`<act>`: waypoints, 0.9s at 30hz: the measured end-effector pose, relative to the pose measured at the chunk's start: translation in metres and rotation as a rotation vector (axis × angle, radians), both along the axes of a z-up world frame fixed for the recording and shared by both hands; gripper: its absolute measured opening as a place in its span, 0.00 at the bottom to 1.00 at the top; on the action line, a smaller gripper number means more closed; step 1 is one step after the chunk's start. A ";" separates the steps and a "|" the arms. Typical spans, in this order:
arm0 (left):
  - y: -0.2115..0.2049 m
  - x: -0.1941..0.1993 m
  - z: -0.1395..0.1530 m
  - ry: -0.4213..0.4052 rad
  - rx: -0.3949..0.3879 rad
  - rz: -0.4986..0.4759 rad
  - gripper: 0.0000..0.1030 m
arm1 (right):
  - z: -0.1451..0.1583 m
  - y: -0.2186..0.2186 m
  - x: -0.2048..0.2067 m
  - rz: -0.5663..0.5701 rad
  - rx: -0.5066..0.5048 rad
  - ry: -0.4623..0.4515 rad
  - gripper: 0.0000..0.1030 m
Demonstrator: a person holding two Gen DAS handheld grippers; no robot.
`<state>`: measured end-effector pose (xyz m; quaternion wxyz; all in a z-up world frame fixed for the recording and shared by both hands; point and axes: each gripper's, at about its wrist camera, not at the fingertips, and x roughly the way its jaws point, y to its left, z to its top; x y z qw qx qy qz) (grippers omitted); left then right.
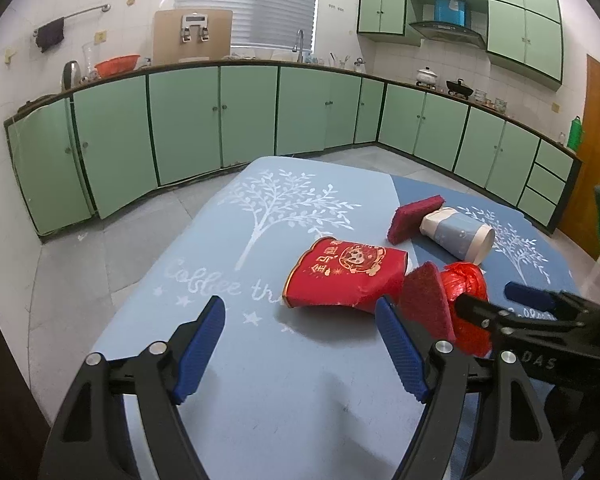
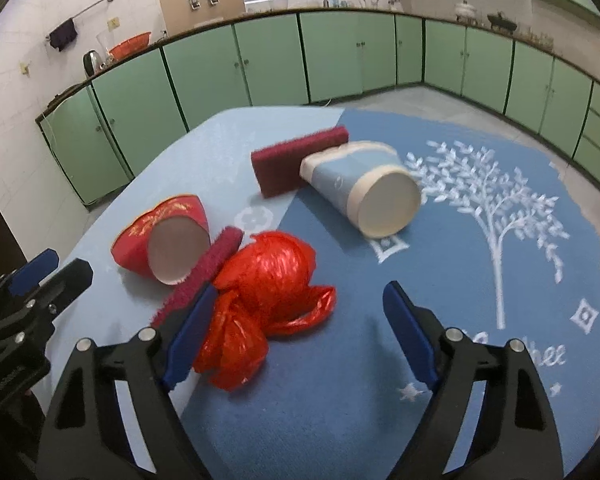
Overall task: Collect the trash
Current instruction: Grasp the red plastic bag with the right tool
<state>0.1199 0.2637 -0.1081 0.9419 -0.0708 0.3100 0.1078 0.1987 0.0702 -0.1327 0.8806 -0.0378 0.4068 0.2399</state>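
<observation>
A red paper cup (image 1: 340, 276) lies on its side on the blue tablecloth (image 1: 260, 380), just beyond my open left gripper (image 1: 300, 307), whose jaws hold nothing. Leaning by the cup is a maroon scouring pad (image 1: 424, 300). Beside that pad sits a crumpled red plastic bag (image 2: 272, 276). My right gripper (image 2: 300, 290) stands open around the bag's near part: the left pad is at the bag, the right pad is clear of it. Farther back, a blue-and-white paper cup (image 2: 352, 184) lies on its side against a second maroon pad (image 2: 296, 156).
The table's far edge (image 1: 320, 160) and left edge drop to a grey tiled floor (image 1: 140, 232). Green cabinets (image 1: 188, 120) line the walls beyond. A wooden door (image 1: 596, 152) stands at the far right. The right gripper's fingers (image 1: 528, 298) reach in from the right.
</observation>
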 end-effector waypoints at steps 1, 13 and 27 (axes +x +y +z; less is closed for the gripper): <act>0.000 0.000 0.000 0.001 0.000 0.000 0.74 | -0.002 0.001 0.001 0.006 -0.004 0.009 0.79; -0.007 0.002 0.001 0.005 -0.001 -0.012 0.74 | -0.004 0.002 -0.001 0.101 0.029 0.080 0.21; -0.075 0.022 -0.008 0.052 -0.022 -0.165 0.74 | 0.005 -0.091 -0.013 -0.026 0.028 0.061 0.20</act>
